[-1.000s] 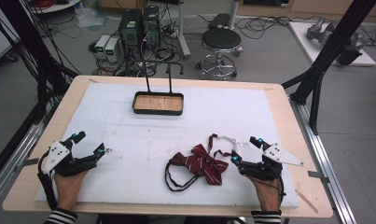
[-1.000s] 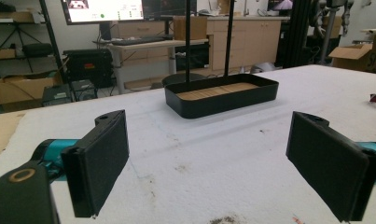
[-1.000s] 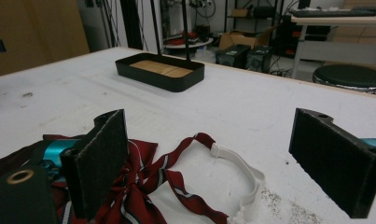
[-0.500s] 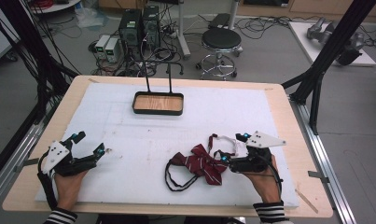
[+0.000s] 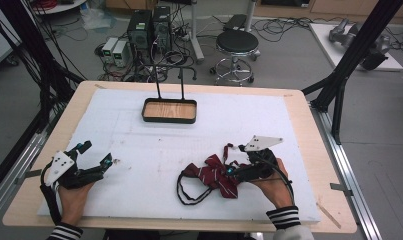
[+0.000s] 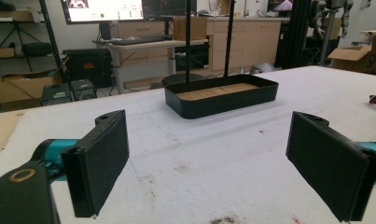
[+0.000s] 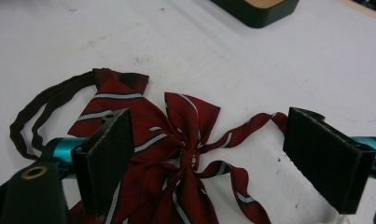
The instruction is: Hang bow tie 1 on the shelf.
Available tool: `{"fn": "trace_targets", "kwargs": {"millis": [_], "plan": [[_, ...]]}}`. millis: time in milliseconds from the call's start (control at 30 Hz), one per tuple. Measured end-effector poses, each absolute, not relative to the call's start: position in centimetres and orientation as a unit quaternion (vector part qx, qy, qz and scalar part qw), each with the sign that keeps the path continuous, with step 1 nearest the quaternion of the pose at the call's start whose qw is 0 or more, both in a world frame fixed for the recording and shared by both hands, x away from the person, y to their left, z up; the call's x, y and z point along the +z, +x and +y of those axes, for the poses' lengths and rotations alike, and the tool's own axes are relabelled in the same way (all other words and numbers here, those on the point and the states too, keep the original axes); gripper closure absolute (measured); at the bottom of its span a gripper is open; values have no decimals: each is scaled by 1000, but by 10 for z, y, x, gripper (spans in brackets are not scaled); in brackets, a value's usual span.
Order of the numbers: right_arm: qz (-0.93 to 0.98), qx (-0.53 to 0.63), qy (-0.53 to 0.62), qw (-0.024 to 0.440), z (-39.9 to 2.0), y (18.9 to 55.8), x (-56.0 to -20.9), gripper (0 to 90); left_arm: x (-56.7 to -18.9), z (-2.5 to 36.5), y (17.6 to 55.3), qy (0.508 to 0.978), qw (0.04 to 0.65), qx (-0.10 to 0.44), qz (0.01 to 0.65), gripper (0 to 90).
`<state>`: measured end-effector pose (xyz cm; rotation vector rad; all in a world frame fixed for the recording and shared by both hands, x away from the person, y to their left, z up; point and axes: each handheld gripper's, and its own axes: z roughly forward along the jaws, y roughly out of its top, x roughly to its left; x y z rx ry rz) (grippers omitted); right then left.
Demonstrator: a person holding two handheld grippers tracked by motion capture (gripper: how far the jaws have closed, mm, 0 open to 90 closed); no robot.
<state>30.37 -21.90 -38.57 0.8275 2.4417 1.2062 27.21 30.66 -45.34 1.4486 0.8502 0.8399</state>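
A dark red bow tie [image 5: 215, 176] with white stripes lies on the white mat [image 5: 139, 145], its dark strap [image 5: 189, 192] looped to its left. My right gripper [image 5: 232, 161] hovers at the bow's right side, pointing left. In the right gripper view the bow tie [image 7: 176, 135] lies between and below the wide-apart pads [image 7: 323, 158], which do not touch it. These jaws have just been closing slightly. My left gripper [image 5: 95, 153] rests open at the mat's left, nothing between its pads [image 6: 101, 161].
A black tray [image 5: 169, 119] with a wooden floor and two upright rods stands at the mat's far middle, also ahead as the tray [image 6: 220, 105] in the left gripper view. Black frame posts [image 5: 339, 85] flank the wooden table [image 5: 309, 150]. A stool [image 5: 237, 45] stands beyond.
My right hand has moved left over the bow tie, lifted a little and rolled so its grey plate faces up. The left hand has stayed put.
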Motion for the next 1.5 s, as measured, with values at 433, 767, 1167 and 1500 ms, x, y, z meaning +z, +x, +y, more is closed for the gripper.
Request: {"fn": "trace_targets", "kwargs": {"millis": [433,767,1167,1500], "plan": [[883,367,270,115,-202,318,-392,179,-453,307,272,623,591,361,365,135],[898,340,267,85,-194,325,-400,247,-453,307,272,622,591,359,366,135],[912,302,270,66,-188,331,-407,368,-453,306,272,622,591,361,367,135],[920,272,275,61,-186,335,-413,439,-453,307,272,622,591,360,367,135]]}}
